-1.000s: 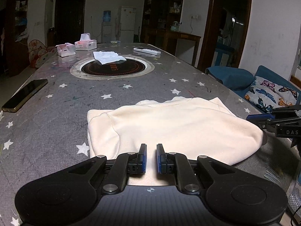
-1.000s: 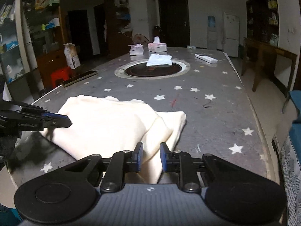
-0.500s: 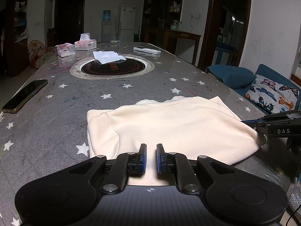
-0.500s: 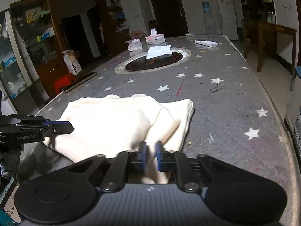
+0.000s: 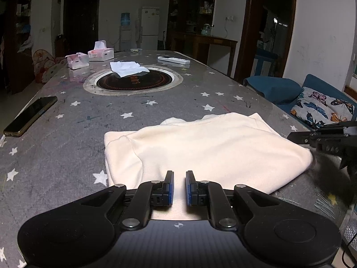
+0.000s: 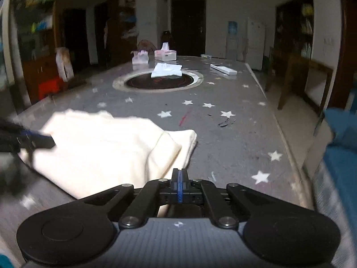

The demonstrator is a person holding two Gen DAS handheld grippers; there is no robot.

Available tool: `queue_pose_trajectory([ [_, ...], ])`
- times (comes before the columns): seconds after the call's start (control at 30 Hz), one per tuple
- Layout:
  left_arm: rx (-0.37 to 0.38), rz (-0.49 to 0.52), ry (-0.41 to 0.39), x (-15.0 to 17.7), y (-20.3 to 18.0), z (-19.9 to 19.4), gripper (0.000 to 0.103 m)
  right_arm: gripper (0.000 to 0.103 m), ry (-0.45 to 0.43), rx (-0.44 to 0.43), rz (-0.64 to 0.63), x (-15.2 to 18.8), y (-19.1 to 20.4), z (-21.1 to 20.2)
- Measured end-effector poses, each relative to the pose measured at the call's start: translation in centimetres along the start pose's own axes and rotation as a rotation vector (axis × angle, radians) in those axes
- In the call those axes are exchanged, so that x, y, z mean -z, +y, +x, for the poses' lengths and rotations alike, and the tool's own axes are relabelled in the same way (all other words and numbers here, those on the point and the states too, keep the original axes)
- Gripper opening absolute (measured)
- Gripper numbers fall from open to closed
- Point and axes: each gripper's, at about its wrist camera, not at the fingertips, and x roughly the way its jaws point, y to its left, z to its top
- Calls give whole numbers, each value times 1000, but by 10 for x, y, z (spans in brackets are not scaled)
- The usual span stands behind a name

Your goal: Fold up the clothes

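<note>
Currently the folded cream fleece garment [image 5: 200,149] is lying flat near the worktop's near edge, toward its near right corner in the left wrist view. The left tool [image 5: 179,188] is hovering low over the garment's near hem, its blue-padded fingers [image 5: 170,187] standing apart with cloth showing in the gap and nothing pinched. The right tool [image 6: 178,186] is sitting at the garment's right-hand corner [image 6: 176,154], its fingers pressed together; whether any cloth is caught between them cannot be told, as the view is blurred. Everything is resting on the grey star-patterned worktop [image 5: 73,138]. Farther out, a dark phone [image 5: 30,116] is lying by the left edge, a white cloth [image 5: 128,68] is lying across the round black inset hob [image 5: 133,82], and two tissue boxes [image 5: 100,52] are sitting toward the far end.
</note>
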Motion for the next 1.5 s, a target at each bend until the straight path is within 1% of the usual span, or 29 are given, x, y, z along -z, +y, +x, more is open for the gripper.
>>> queue_pose_trajectory([
  [0.03, 0, 5, 2, -1, 0, 0, 14, 2, -2, -26, 31, -1, -3, -2],
  [0.1, -8, 11, 4, -1, 2, 0, 14, 7, -13, -37, 54, -4, -5, -8],
  [0.23, -24, 15, 0, 0, 4, -6, 14, 7, -31, -82, 25, -6, 3, -16],
  [0.43, -25, 11, 0, 1, 6, -6, 15, 7, -24, -93, -6, -3, 12, -14],
  [0.63, -24, -15, 1, 0, 12, -9, 15, 8, -17, -103, -37, -1, 20, -11],
  [0.67, -22, -20, 1, -1, 13, -9, 15, 10, -16, -105, -42, 0, 22, -11],
  [0.73, -18, -30, 1, -3, 14, -10, 15, 15, -13, -109, -52, 1, 25, -10],
  [0.77, -19, -32, -3, -5, 14, -9, 15, 22, -21, -109, -52, -2, 25, -10],
  [0.83, -20, -38, -11, -10, 13, -8, 16, 36, -51, -118, -48, -8, 27, -10],
  [0.87, -18, -45, -11, -12, 14, -6, 17, 51, -63, -124, -49, -11, 30, -7],
  [0.9, -17, -52, -11, -13, 15, -4, 19, 57, -76, -131, -51, -14, 33, -4],
  [0.93, -21, -56, -10, -14, 17, -1, 21, 57, -79, -140, -56, -15, 36, 0],
  [1.03, -34, -80, -5, -14, 25, 4, 21, 61, -66, -170, -71, -16, 44, 16],
  [1.07, -36, -89, -5, -14, 28, 5, 21, 65, -54, -178, -72, -15, 46, 21],
  [1.13, -42, -106, -4, -13, 34, 7, 22, 69, -35, -187, -64, -13, 46, 27],
  [1.17, -48, -114, -2, -13, 37, 8, 26, 72, -25, -191, -60, -12, 46, 30],
  [1.2, -69, -122, 7, -12, 40, 9, 30, 74, -16, -195, -56, -11, 46, 33],
  [1.23, -60, -138, 7, -11, 45, 10, 30, 76, -17, -198, -45, -11, 44, 33],
  [1.27, -47, -159, 7, -11, 48, 9, 30, 85, -13, -194, -37, -11, 42, 33],
  [1.3, -46, -169, 8, -13, 49, 9, 30, 86, 3, -179, -25, -10, 40, 36],
  [1.37, -62, -154, 2, -17, 47, 8, 29, 86, 7, -183, -21, -10, 39, 36],
  [1.43, -76, -129, -13, -22, 43, 10, 28, 89, 9, -189, -18, -9, 38, 36],
  [1.5, -92, -111, -20, -26, 44, 14, 28, 97, 16, -191, -31, -9, 41, 37],
])
